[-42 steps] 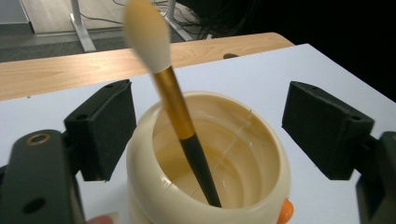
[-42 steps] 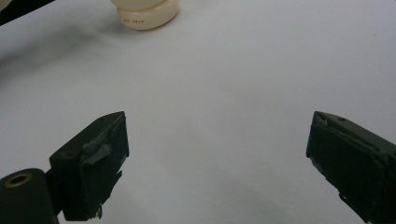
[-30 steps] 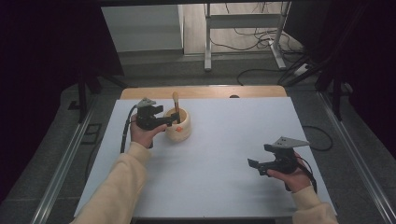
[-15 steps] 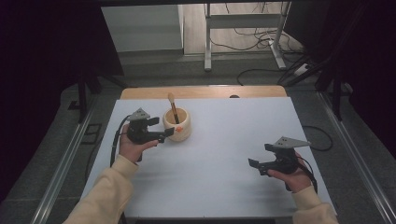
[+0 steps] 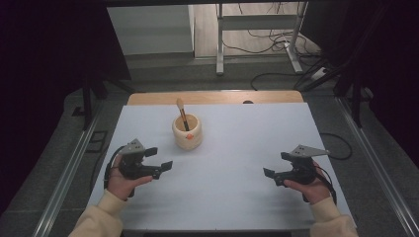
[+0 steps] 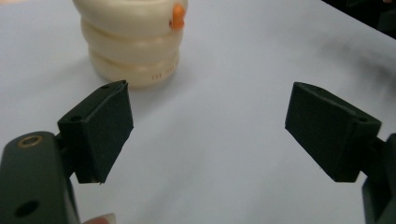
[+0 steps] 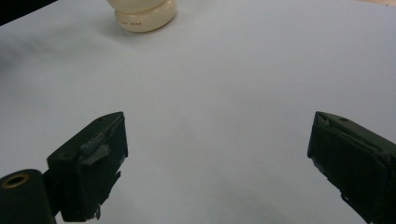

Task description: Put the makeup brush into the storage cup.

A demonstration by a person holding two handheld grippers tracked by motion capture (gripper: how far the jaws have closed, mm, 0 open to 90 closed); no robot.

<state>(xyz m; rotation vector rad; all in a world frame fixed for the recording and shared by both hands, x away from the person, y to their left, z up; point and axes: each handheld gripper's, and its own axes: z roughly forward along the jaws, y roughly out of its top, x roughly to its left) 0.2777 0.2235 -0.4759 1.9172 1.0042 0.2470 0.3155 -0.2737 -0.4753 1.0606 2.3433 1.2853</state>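
A cream ribbed pot (image 5: 187, 133) stands upright on the white table, a little left of centre and toward the far side. A brush (image 5: 182, 113) with a dark handle and tan tip leans in it. The same pot (image 6: 132, 42) has a small orange mark and fills the top of the left gripper view; its base (image 7: 141, 14) appears at the top of the right gripper view. My left gripper (image 5: 159, 159) is open and empty, near and left of the pot, apart from it. My right gripper (image 5: 276, 165) is open and empty near the front right.
The white table (image 5: 237, 148) has a wooden strip (image 5: 217, 97) along its far edge. Metal rails (image 5: 69, 173) run along both sides. Cables and a stand's legs lie on the floor beyond the table.
My left gripper has drawn back from the pot toward the near left and now stands apart from it. The brush stays in the pot. The right gripper has not moved.
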